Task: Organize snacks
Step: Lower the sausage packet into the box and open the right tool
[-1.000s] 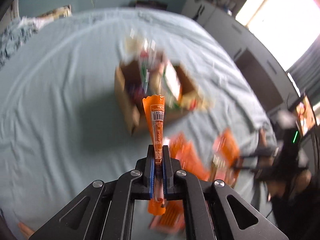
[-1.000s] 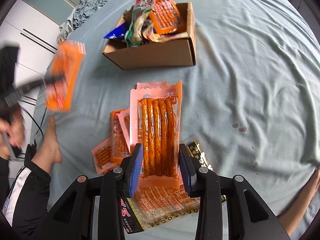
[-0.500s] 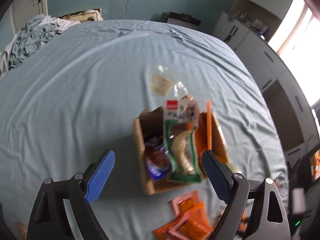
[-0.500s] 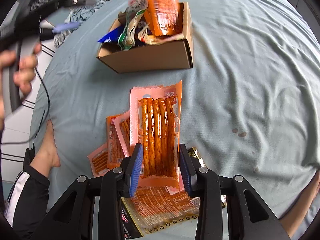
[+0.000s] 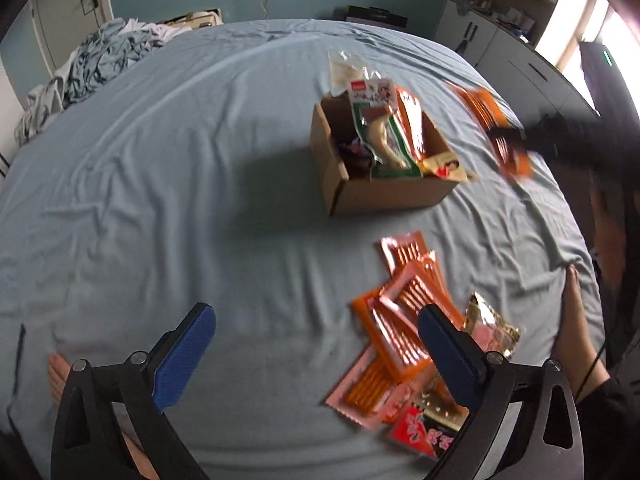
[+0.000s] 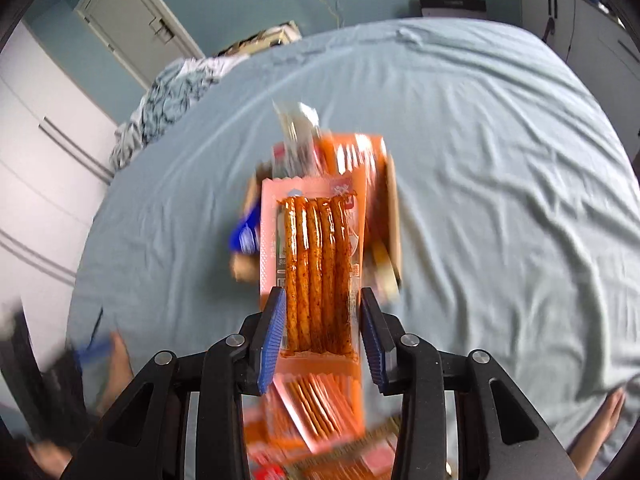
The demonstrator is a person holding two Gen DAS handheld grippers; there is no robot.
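My right gripper (image 6: 322, 340) is shut on a pink-orange pack of spicy sticks (image 6: 314, 256), held in the air in front of the cardboard box (image 6: 394, 220) of snacks. In the left wrist view the same pack (image 5: 492, 124) shows blurred to the right of the box (image 5: 384, 192), held by the dark right gripper. My left gripper (image 5: 316, 356) is open and empty above the bed. Several orange snack packs (image 5: 404, 320) lie in a pile on the sheet by its right finger. A green-edged pack (image 5: 380, 132) stands in the box.
The blue-grey sheet (image 5: 160, 200) covers the bed. A heap of crumpled bedding (image 5: 92, 72) lies at the far left corner. A person's foot (image 5: 580, 332) rests at the right edge, another foot (image 5: 60, 376) at the near left. White cabinets (image 5: 512, 40) stand behind.
My right gripper lifted the stick pack off the pile and carried it toward the box. My left gripper let its orange pack go into the box, opened wide and pulled back toward the pile.
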